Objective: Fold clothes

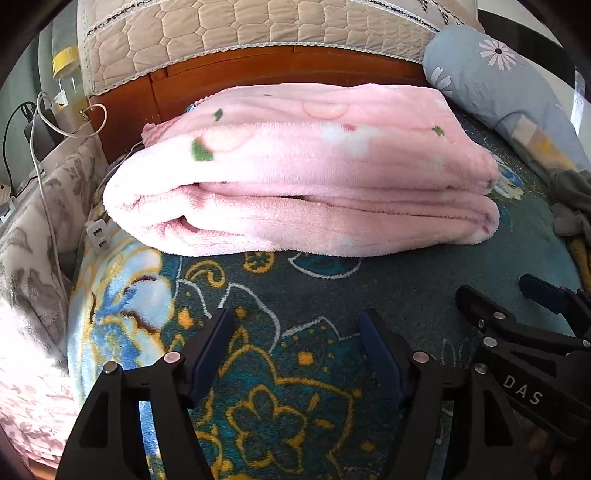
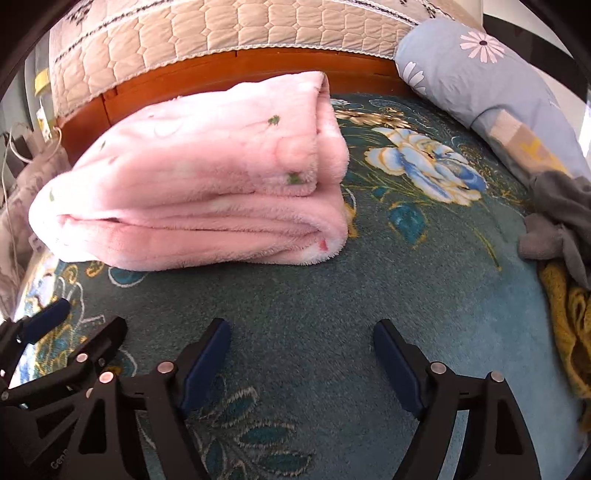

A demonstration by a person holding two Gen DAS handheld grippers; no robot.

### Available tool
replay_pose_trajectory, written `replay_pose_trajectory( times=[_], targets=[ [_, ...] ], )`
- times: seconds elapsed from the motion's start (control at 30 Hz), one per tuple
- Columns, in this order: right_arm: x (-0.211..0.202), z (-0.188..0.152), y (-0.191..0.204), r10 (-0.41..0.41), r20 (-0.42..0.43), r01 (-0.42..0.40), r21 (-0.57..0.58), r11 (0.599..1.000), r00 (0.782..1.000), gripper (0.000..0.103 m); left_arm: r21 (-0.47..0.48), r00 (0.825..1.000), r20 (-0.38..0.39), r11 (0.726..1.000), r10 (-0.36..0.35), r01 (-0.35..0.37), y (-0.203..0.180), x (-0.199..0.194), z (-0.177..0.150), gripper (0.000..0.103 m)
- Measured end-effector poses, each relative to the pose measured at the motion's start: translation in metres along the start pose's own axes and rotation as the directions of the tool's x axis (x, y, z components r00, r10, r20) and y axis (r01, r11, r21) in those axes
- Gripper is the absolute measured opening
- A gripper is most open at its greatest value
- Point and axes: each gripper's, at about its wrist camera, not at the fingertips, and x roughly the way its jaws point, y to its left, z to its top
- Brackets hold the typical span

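A folded pink fleece blanket (image 1: 295,173) lies on the dark green floral bedspread (image 1: 295,295), close to the headboard. It also shows in the right wrist view (image 2: 199,177). My left gripper (image 1: 295,325) is open and empty, hovering over the bedspread in front of the blanket. My right gripper (image 2: 303,332) is open and empty too, just right of the left one; it shows in the left wrist view (image 1: 495,295). A crumpled grey garment (image 2: 557,218) and a yellow knit piece (image 2: 569,325) lie at the right edge.
A wooden headboard (image 1: 258,77) with a beige quilted cover (image 1: 240,29) stands behind. A blue daisy pillow (image 2: 480,74) lies at the back right. White cables (image 1: 44,147) and a floral cloth (image 1: 44,221) hang at the left bed edge.
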Motion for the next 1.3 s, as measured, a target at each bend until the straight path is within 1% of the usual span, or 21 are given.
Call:
replay_pose_trajectory(
  times=[0.93, 1.3],
  targets=[
    [0.0020, -0.0006, -0.0025, 0.013, 0.004, -0.013, 0.013, 1.000, 1.000, 0.086, -0.011, 1.000, -0.010, 1.000, -0.007, 0.006, -0.0080, 0.0004, -0.0001, 0.076],
    [0.0025, -0.0007, -0.0030, 0.014, 0.007, -0.015, 0.014, 1.000, 1.000, 0.086, -0.015, 1.000, -0.010, 1.000, -0.007, 0.007, -0.0056, -0.0002, -0.0004, 0.076]
  ],
)
